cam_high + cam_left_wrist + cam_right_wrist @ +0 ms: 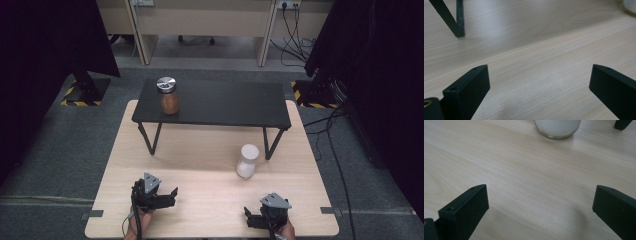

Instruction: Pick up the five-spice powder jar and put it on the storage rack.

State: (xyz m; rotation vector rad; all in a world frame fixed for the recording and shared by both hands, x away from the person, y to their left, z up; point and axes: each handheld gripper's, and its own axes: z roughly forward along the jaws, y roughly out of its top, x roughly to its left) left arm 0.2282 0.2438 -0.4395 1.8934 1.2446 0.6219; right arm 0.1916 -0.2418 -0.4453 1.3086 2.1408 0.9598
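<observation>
A jar of brown powder with a silver lid [168, 96] stands upright on the left part of a small black shelf table [225, 106]. A white jar [247, 161] stands on the wooden table just in front of the shelf's right leg; its base [558, 128] shows at the top of the right gripper view. My left gripper [172, 196] rests low at the front left, open and empty [539, 80]. At the front right, my right gripper [248, 216] is also open with nothing between its jaws [540, 200], a short way before the white jar.
The light wooden table [200, 200] carries the black shelf on thin legs [451, 20]. Grey carpet surrounds the table. Dark curtains and stands with striped bases [80, 95] flank it, and cables [325, 130] run on the floor at the right.
</observation>
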